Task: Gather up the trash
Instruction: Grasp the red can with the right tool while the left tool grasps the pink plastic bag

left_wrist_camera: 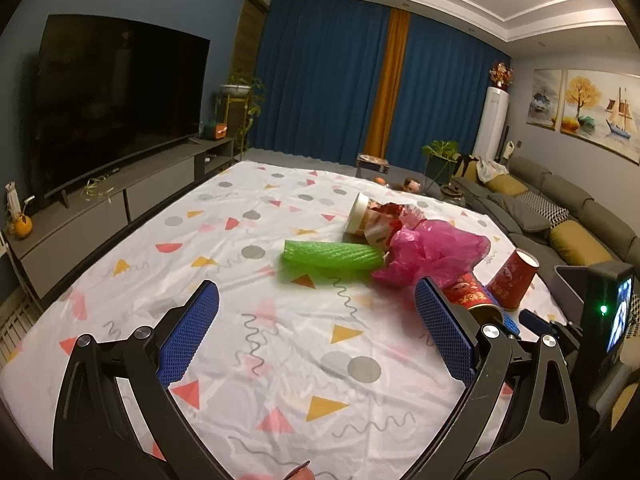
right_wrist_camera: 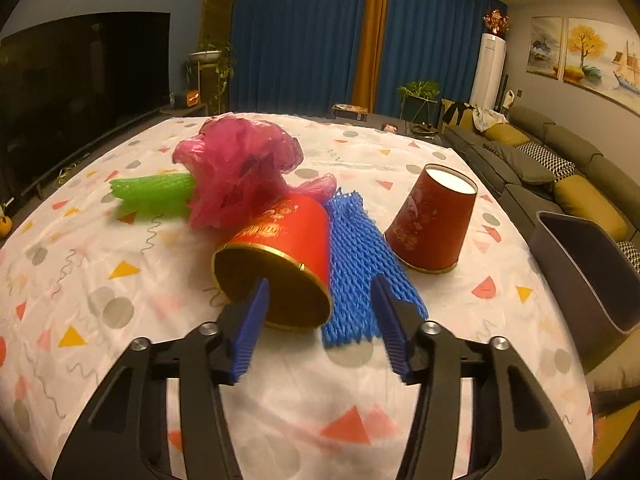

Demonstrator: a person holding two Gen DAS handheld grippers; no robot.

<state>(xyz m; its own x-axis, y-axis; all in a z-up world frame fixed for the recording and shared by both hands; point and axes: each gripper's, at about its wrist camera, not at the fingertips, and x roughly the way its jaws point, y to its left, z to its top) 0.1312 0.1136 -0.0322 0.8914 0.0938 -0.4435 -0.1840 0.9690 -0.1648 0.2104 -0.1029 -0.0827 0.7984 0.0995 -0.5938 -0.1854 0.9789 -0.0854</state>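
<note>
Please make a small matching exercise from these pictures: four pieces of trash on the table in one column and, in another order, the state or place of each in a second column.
Things:
1. bright red cup
2. dark red cup
3. green foam net
4. blue foam net

States:
A. upside down on its rim
B. between the two cups
C. on its side, mouth toward the right gripper
D. partly under the pink plastic bag

Pairs: 1-C, 2-A, 3-D, 4-B

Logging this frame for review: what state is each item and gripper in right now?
Left gripper: open, empty.
Right gripper: open, around the tipped cup's rim.
Red paper cup: on its side.
Dark red paper cup: upside down, tilted.
Blue foam net: lying flat.
Green foam net: lying flat.
Pink plastic bag: crumpled.
Bin: open.
</note>
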